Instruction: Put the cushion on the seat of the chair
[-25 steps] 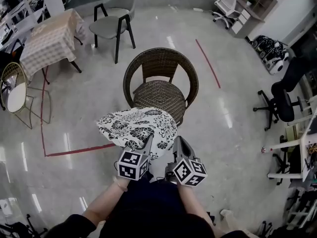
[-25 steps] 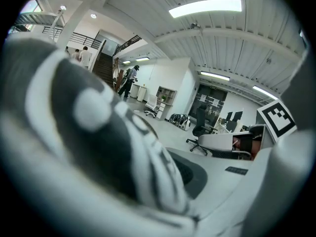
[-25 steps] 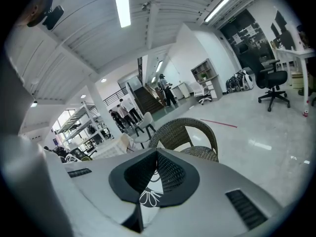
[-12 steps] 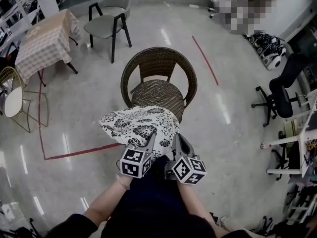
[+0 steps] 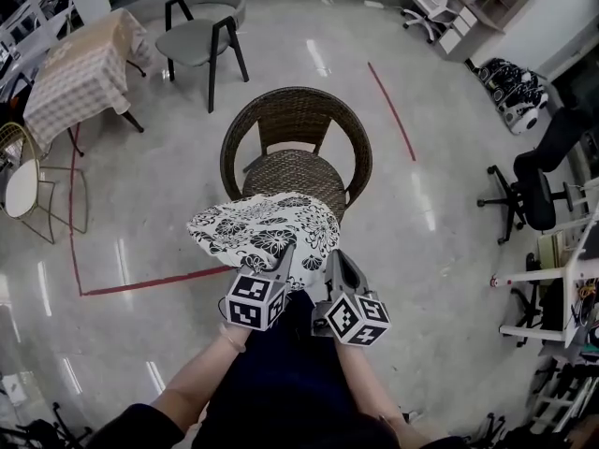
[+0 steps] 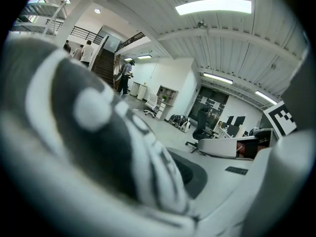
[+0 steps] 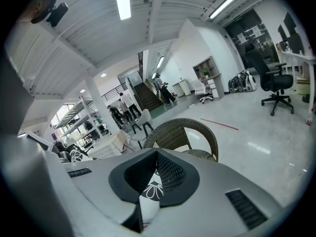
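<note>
The left claw point(image 5: 283, 256) is pinched tight on the near edge of the cushion point(image 5: 266, 234). The right claw point(image 5: 330, 258), just beside it, is pinched tight on the same edge, and a bit of flowery cloth shows between its two pads. So the cushion sticks out in front of both claws, up in the air above the floor point(image 5: 168, 241). It is white with black flowers. Its far edge looks close to the front of the chair point(image 5: 296, 110), but it is not on the seat point(image 5: 299, 174) yet. The seat is round and bare, with a curved back and arms around it. I think the step now is carrying the cushion over the seat. To do it well, both claws should go forward side by side and level, so the cushion does not twist. It is soft and held by one edge only, so the far side may flop down and catch on the front rim of the seat. Lifting it a little over that rim would help. Then lower it flat in the middle, inside the arms, and only then let go.
</note>
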